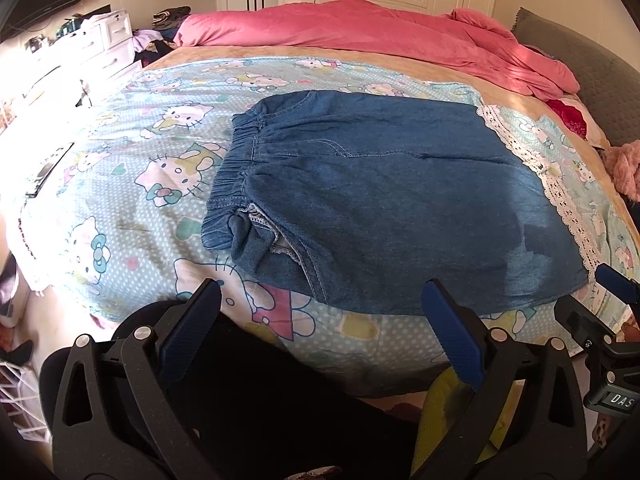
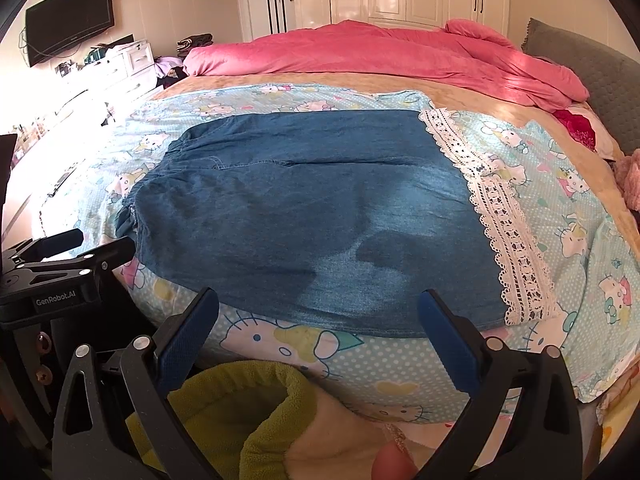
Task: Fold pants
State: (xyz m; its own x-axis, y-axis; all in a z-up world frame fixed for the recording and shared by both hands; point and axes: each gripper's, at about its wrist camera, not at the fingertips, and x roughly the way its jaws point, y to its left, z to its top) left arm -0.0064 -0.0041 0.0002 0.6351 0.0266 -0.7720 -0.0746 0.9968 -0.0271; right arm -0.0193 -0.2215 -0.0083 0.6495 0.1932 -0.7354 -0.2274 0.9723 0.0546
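Note:
Blue denim pants lie flat and folded lengthwise on a cartoon-cat bedspread. Their elastic waistband points left and a white lace hem ends them on the right. My left gripper hovers open just short of the pants' near edge, nothing between its fingers. My right gripper also stands open near the front edge, toward the lace end, empty. The right gripper's blue fingertip shows at the left wrist view's right side; the left gripper's body appears at far left in the right wrist view.
A pink duvet is bunched along the bed's far side. A grey headboard cushion stands at right. White drawers and a wall television are at left. A yellow-green fleece sleeve fills the foreground.

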